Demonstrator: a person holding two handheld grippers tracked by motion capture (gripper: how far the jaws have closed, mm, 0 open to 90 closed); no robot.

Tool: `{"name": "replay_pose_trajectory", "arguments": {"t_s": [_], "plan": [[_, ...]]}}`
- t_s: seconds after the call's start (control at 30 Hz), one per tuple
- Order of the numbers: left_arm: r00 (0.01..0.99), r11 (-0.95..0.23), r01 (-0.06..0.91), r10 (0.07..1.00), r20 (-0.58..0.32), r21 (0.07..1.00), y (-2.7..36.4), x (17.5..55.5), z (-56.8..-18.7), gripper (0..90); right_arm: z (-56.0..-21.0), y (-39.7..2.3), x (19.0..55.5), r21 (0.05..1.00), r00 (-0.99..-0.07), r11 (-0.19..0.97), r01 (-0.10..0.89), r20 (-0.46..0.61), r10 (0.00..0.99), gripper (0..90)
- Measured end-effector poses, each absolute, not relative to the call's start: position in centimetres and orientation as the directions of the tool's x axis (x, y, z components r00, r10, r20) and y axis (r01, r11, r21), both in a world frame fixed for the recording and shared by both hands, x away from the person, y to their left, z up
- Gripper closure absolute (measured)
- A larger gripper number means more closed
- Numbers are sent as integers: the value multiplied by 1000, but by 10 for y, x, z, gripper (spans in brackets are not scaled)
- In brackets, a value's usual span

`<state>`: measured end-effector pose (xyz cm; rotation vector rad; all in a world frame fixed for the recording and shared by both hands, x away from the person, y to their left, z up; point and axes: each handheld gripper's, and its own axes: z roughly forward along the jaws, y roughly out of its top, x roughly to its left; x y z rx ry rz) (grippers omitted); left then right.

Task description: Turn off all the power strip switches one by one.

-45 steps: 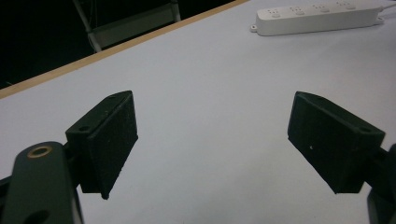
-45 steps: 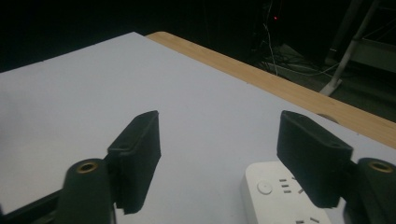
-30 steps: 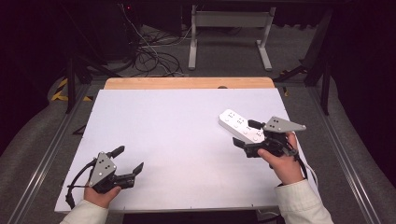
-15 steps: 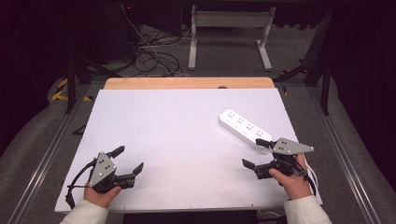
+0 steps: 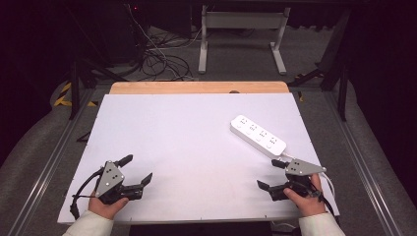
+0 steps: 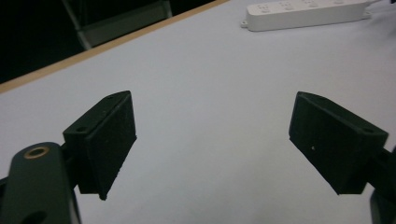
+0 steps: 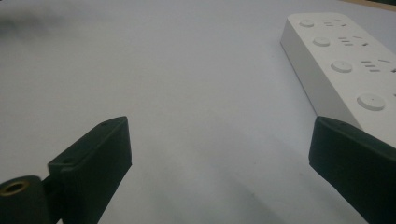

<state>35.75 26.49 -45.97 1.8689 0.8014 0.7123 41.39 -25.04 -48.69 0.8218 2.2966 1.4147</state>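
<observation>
A white power strip (image 5: 257,135) with several sockets lies at an angle on the right half of the white table (image 5: 187,147). It also appears far off in the left gripper view (image 6: 303,13) and close at the right in the right gripper view (image 7: 345,70). My left gripper (image 5: 135,169) rests near the front left edge, open and empty. My right gripper (image 5: 270,174) sits near the front right edge, just in front of the strip's near end, open with nothing between its fingers.
A white cable (image 5: 328,184) runs from the strip's near end past the person's right hand. The table's far edge is a wooden band (image 5: 196,87). Beyond it, cables (image 5: 157,59) and a metal frame (image 5: 241,34) stand on the floor.
My right gripper has drawn back from the power strip toward the front right edge, leaving the strip lying on the table. The left gripper has stayed put.
</observation>
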Motion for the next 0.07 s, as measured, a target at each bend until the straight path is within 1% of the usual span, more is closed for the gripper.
{"name": "replay_pose_trajectory", "arguments": {"t_s": [0.07], "plan": [[616,-369,214,770,168,904,264,357,-461,126,-486,-250,414,887,-781,348,303,21,625,72]]}}
